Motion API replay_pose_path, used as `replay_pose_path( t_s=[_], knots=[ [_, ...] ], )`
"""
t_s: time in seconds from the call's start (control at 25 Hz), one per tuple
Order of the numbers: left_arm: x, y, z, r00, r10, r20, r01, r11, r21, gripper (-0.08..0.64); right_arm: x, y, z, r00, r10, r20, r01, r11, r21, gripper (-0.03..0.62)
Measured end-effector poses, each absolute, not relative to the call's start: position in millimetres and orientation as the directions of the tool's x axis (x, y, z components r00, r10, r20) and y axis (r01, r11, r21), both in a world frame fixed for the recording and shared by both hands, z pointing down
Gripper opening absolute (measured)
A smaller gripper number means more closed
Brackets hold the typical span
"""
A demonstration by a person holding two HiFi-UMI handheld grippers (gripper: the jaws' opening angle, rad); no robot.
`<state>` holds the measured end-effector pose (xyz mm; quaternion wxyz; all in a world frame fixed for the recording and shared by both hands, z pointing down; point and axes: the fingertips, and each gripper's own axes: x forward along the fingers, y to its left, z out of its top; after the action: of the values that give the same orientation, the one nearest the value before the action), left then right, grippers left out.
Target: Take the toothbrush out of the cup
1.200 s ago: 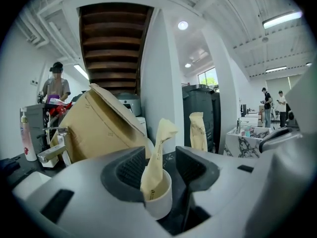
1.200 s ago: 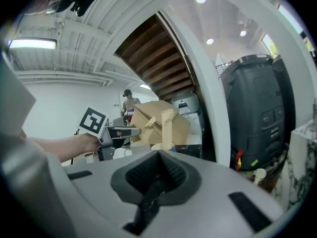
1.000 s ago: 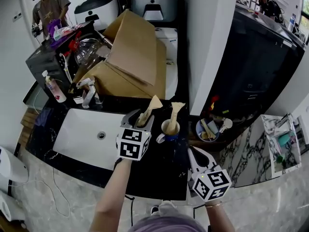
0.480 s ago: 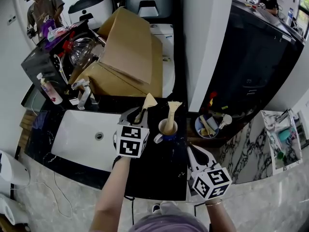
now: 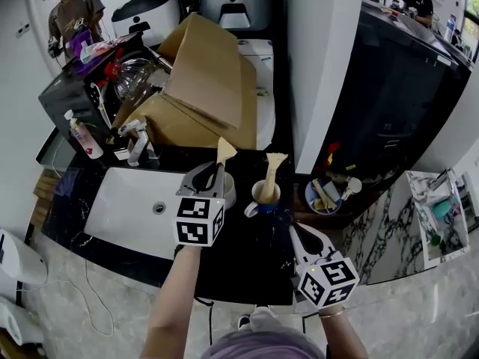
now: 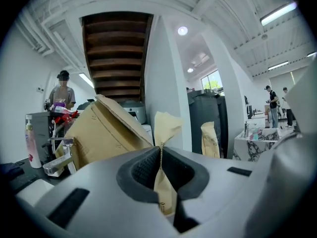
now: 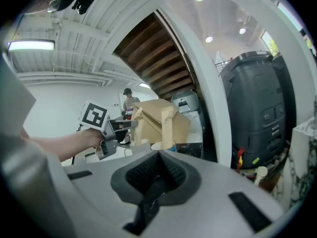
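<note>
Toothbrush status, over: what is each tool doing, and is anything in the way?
Left tool just closed on wrapped toothbrush; its lower end hidden near grey cup. Right tool shut, empty, away from cups. Second toothbrush in blue cup alongside, apart.

I've got bare counter in front of the cup and the open sink to its left. The cardboard box and faucet crowd the back, and the white pillar blocks behind-right.

A cardboard box sits behind the white sink, near the faucet.
</note>
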<state>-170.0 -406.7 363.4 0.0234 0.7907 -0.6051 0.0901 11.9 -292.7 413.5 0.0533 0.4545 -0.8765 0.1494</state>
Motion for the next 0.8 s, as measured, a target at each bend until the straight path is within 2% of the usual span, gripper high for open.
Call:
replay_pose_path(
  t_s=[0.44, 0.8],
  knots=[
    [-211, -349, 277, 0.209, -0.969, -0.133, -0.973, -0.220, 0.073, 0.012, -7, -270, 401, -0.604, -0.769, 0.210, -0.797, 0.570, -0.201, 0.003],
    [-254, -288, 270, 0.143, -0.973, -0.181, -0.973, -0.172, 0.154, 0.012, -30, -245, 396, -0.634, -0.747, 0.202, -0.773, 0.602, -0.201, 0.003]
  ],
)
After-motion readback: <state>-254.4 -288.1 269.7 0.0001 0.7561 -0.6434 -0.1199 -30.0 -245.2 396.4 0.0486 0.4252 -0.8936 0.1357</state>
